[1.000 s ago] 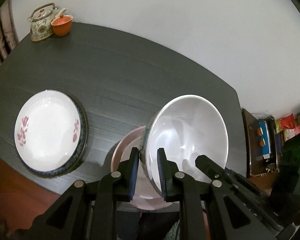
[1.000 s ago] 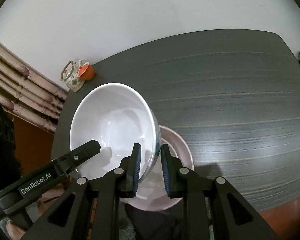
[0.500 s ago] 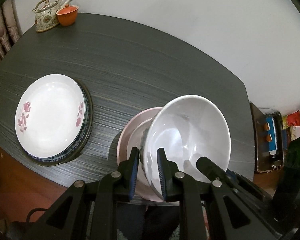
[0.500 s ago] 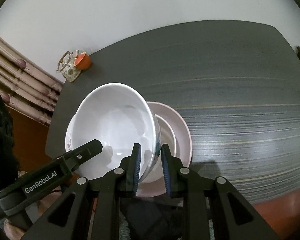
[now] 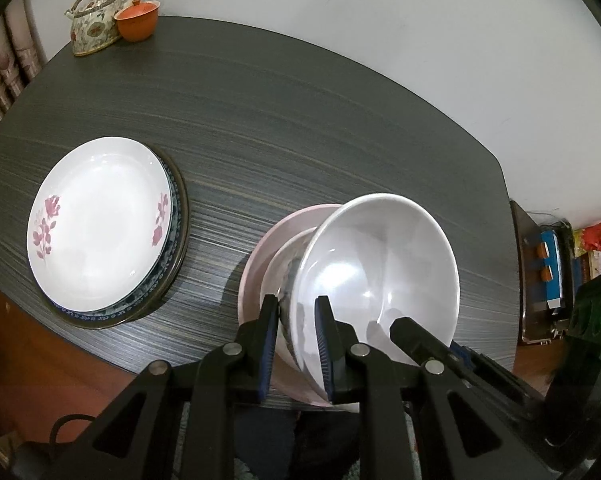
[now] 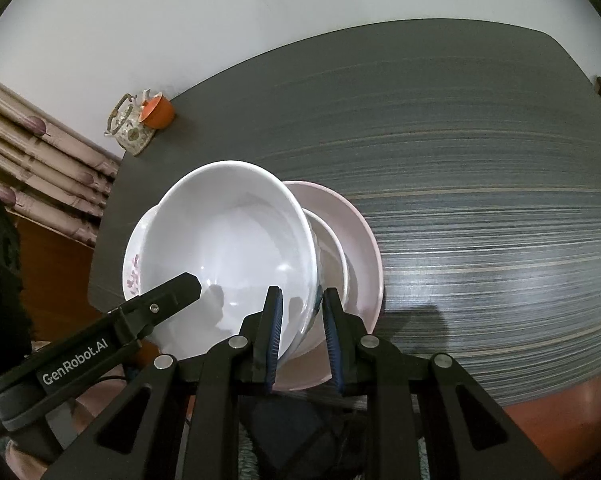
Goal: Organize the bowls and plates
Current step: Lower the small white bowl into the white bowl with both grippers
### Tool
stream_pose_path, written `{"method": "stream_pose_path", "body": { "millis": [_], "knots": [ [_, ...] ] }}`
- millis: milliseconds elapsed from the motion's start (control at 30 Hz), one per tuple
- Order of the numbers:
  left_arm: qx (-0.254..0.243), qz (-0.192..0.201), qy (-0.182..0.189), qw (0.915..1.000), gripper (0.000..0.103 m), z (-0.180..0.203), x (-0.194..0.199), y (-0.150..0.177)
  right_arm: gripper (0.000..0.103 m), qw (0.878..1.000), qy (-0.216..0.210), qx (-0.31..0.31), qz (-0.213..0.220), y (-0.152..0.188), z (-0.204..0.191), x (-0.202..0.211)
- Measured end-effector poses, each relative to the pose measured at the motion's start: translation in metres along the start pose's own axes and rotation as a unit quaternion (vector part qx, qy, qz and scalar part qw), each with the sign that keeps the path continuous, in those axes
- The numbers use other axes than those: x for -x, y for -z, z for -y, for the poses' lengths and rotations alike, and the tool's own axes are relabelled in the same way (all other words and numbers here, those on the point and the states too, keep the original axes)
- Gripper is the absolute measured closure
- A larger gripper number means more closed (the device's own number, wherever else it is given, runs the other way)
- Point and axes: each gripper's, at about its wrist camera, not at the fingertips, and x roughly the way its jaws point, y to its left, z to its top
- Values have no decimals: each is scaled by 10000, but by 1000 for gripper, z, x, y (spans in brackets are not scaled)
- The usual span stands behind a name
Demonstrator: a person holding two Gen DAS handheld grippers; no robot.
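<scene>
Over the table, both grippers' white bowl has sunk nearer the pink plate.

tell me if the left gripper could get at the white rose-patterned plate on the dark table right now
Probably not yet: the left gripper is shut on the rim of the large white bowl, shared with the right gripper. The white rose-patterned plate itself lies uncovered, with bare dark table between.

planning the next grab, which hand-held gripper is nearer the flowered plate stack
Left. The left hand-held gripper grips the white bowl's rim on the side facing the flowered plate stack; the right hand-held gripper grips the opposite rim.
</scene>
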Motion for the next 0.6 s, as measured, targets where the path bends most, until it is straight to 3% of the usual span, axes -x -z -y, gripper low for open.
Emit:
{"method": "stream_pose_path", "body": {
  "millis": [600],
  "knots": [
    [-83,-149,-130,9998,85,13,-22,-5,82,9998,95,-59,-161,-1,2,-13]
  ]
}}
